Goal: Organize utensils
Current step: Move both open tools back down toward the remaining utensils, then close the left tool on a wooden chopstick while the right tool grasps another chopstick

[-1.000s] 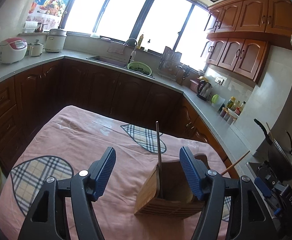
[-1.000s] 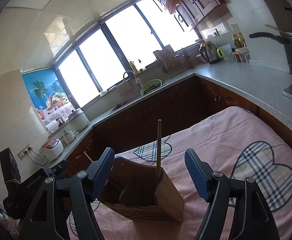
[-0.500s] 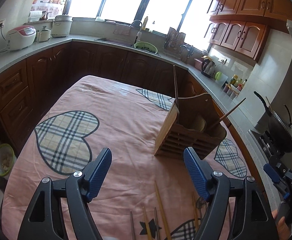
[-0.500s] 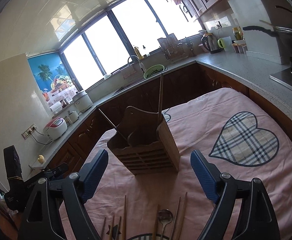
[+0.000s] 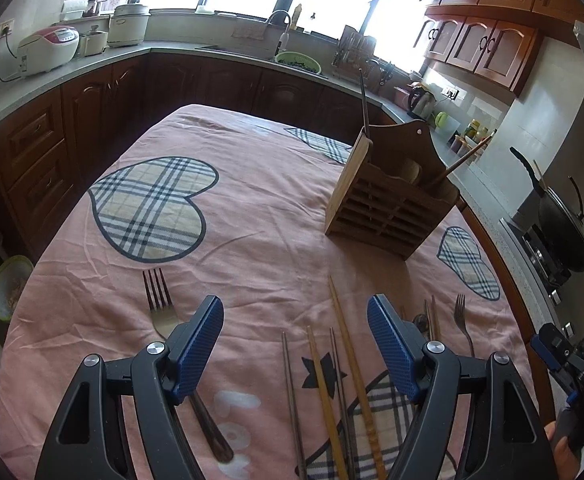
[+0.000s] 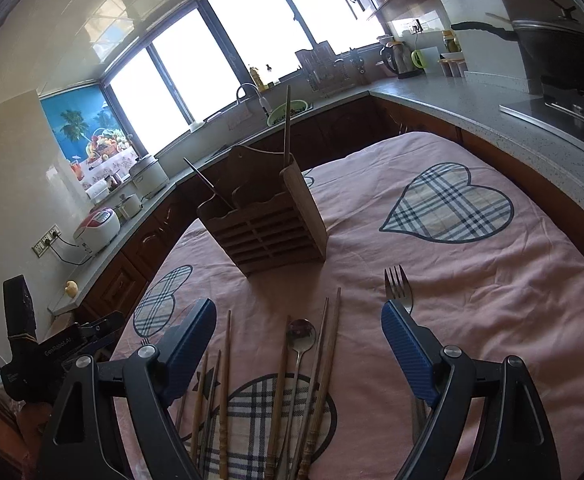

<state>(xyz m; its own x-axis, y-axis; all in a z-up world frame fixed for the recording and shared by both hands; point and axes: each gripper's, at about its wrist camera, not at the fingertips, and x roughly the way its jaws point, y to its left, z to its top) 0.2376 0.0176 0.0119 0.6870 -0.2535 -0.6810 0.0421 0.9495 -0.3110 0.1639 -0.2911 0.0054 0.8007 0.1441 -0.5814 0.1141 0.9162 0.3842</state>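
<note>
A wooden utensil holder (image 5: 388, 204) stands on the pink tablecloth, with two chopsticks in it; it also shows in the right wrist view (image 6: 263, 220). Several chopsticks (image 5: 348, 344) lie on the cloth between the fingers of my left gripper (image 5: 296, 344), which is open and empty above them. A fork (image 5: 157, 300) lies by its left finger, another fork (image 5: 462, 320) at the right. My right gripper (image 6: 298, 344) is open and empty above several chopsticks (image 6: 324, 360) and a spoon (image 6: 300, 340). A fork (image 6: 399, 286) lies by its right finger.
The table (image 5: 251, 184) has a pink cloth with plaid hearts. Dark cabinets and a grey counter (image 5: 91, 60) wrap around it, with a rice cooker (image 5: 47, 50), sink and kettle. A wok (image 5: 564, 220) sits on the stove at the right.
Both grippers have pulled back from the holder towards the near side of the table and tilted down. The loose utensils on the cloth have come into view. Both stayed open.
</note>
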